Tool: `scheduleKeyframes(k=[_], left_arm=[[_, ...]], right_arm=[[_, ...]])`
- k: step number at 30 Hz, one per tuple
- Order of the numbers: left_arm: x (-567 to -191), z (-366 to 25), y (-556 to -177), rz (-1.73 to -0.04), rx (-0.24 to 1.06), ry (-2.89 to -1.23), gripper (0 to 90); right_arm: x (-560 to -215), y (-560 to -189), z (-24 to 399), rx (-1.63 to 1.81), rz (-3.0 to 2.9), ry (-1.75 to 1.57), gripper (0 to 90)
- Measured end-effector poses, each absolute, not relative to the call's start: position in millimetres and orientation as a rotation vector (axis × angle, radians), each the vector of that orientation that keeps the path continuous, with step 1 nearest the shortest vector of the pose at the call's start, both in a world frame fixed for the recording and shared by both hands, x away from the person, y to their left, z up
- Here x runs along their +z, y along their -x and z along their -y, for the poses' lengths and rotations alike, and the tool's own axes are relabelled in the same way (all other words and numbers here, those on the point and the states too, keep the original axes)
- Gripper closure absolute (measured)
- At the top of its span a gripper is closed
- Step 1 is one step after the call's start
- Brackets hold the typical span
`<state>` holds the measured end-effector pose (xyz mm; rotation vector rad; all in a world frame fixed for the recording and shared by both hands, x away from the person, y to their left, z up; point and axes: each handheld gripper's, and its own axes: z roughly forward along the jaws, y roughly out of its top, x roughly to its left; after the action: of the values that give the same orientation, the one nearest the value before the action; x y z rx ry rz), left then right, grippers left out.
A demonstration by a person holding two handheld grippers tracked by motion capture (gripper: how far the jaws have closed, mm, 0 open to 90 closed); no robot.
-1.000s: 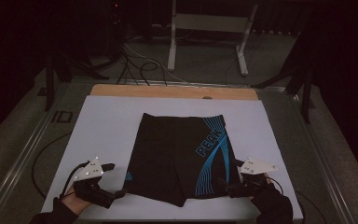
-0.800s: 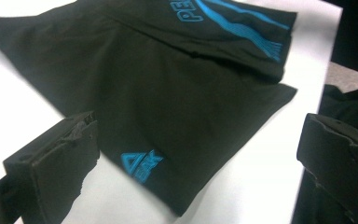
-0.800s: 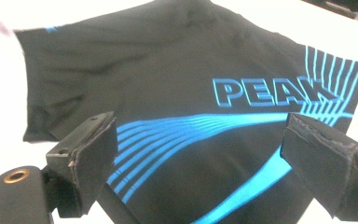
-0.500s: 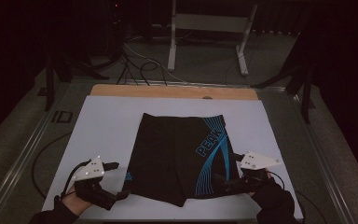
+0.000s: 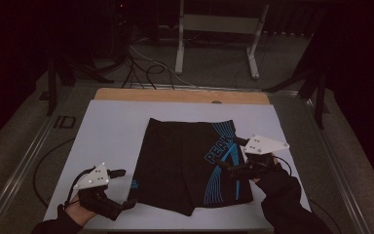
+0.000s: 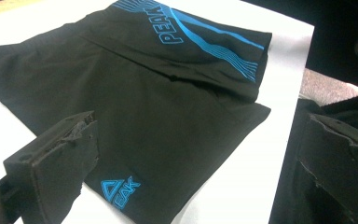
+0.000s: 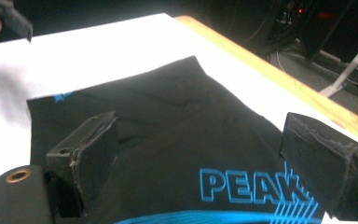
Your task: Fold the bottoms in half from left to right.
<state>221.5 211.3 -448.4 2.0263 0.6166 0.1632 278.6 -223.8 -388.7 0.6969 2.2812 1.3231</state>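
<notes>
shorts (image 5: 190, 163): flat on white table (image 5: 112, 126), waistband far, leg hems toward person
R gripper (image 5: 233, 156): over shorts' right edge by PEAK print, jaws spread wide, holding nothing
L gripper (image 5: 121, 187): just off left hem corner, jaws wide apart, empty
nearer: R

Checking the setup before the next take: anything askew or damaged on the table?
Shorts lie flat on the white mat, only slightly skewed. Pads on the left gripper and right gripper look chipped along their edges. Nothing else stands out.
</notes>
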Motion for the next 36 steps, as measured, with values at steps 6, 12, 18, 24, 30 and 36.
scheduleKeyframes(k=[6,12,18,24,30,36], left_arm=[[-449,-211,-221,-0.638,0.196,-2.008,0.0],[-453,-212,-222,-0.691,0.234,-2.006,0.0],[-455,-213,-223,-0.743,0.284,-2.0,0.0],[-457,-212,-223,-0.765,0.317,-2.013,0.0],[-458,-210,-224,-0.785,0.322,-2.021,0.0],[-459,-209,-224,-0.81,0.326,-2.024,0.0]], right_arm=[[-385,-294,210,1.333,-2.291,-0.688,11.6],[-384,-305,195,1.356,-2.29,-0.674,11.6],[-384,-315,184,1.383,-2.279,-0.684,11.6],[-385,-323,174,1.382,-2.28,-0.686,11.6],[-383,-332,160,1.367,-2.281,-0.677,11.6],[-382,-342,141,1.351,-2.295,-0.659,11.7]])
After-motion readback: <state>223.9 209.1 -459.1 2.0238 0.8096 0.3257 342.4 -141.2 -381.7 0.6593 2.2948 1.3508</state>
